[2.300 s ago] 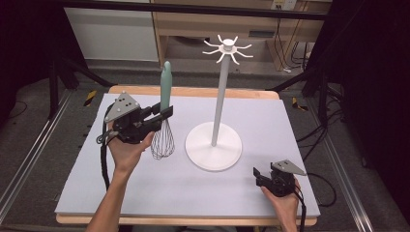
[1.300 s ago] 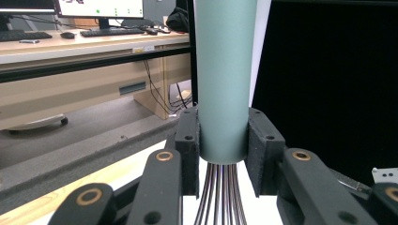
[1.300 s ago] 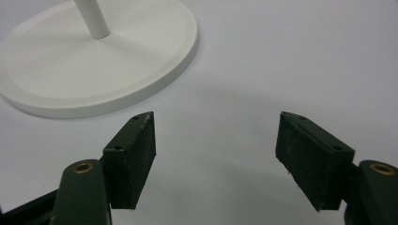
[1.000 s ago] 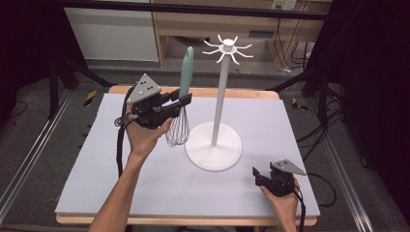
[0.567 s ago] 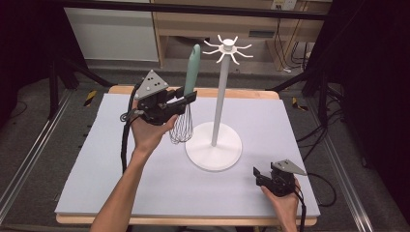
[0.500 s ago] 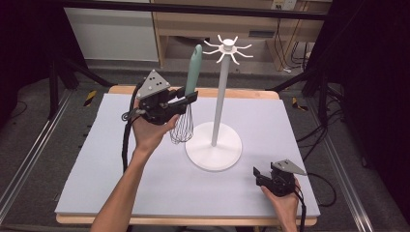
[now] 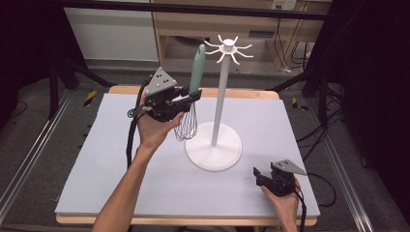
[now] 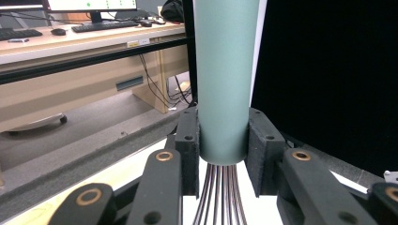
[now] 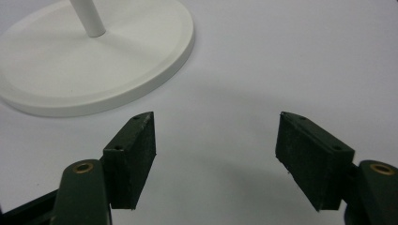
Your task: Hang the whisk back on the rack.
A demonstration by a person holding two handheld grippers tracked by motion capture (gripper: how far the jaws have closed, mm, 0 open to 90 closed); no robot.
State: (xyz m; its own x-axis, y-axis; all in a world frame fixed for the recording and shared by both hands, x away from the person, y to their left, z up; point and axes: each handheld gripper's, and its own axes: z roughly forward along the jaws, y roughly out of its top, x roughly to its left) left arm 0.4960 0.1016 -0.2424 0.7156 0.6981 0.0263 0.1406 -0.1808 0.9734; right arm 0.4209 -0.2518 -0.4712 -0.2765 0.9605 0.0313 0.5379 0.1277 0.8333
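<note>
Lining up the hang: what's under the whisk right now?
The whisk is held clear in the left gripper; below its wires is bare table mat, beside the stand's base. The wires partly cover that patch.

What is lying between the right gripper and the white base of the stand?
Nothing: in the right gripper view, bare grey mat separates the open right gripper from the stand's base.

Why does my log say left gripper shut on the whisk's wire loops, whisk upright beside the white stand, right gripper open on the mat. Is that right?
One slip: the left gripper is shut on the whisk at the bottom of its green handle, just above the wires, not on the loops; the left gripper view shows it. The rest holds: whisk upright beside the white stand, right gripper open on the mat.
</note>
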